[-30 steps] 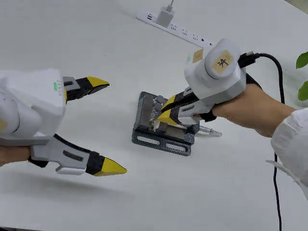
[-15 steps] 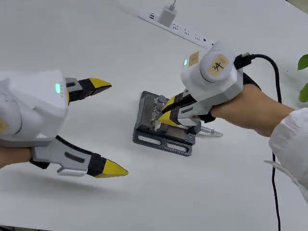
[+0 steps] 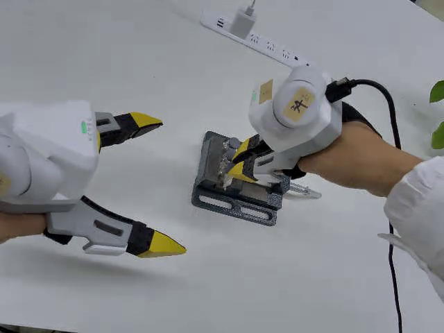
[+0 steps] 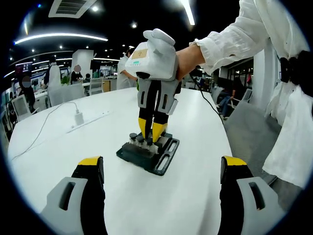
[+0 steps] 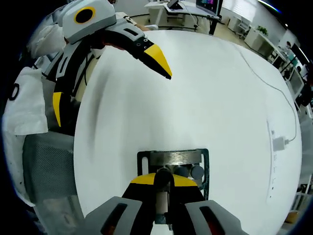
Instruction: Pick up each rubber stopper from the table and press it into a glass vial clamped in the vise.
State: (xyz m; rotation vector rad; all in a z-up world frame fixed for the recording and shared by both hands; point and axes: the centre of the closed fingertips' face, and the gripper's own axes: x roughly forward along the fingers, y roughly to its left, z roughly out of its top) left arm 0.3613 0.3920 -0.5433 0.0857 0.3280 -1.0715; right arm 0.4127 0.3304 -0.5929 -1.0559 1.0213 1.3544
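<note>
Left gripper (image 3: pixel 154 182): hanging over the white table (image 3: pixel 139 55) off to the left of the vise, jaws spread wide, nothing between them. From its own view, the yellow tips frame the vise from a little way back.

Right gripper (image 3: pixel 238 159): pointing down over the vise, jaws pulled in tight. In its own view, the two yellow tips sit on either side of a dark rubber stopper (image 5: pixel 163 176), so it's gripping that.

Rubber stopper: pinched between the right jaws, right on top of a clear glass vial (image 5: pixel 161 199). Can't tell how deep it's seated.

Vise (image 3: pixel 232 201): dark grey, flat on the table, roughly mid-scene, with the vial clamped upright in it.

Other vials (image 5: pixel 197 171): two more dark-capped ones in the same clamp row, just beside the gripped one.

Power strip (image 3: pixel 267 47): far side of the table, well apart from the vise, with a white charger plugged in.

Black cable (image 3: pixel 388 97): runs from the right gripper past the person's sleeve.
</note>
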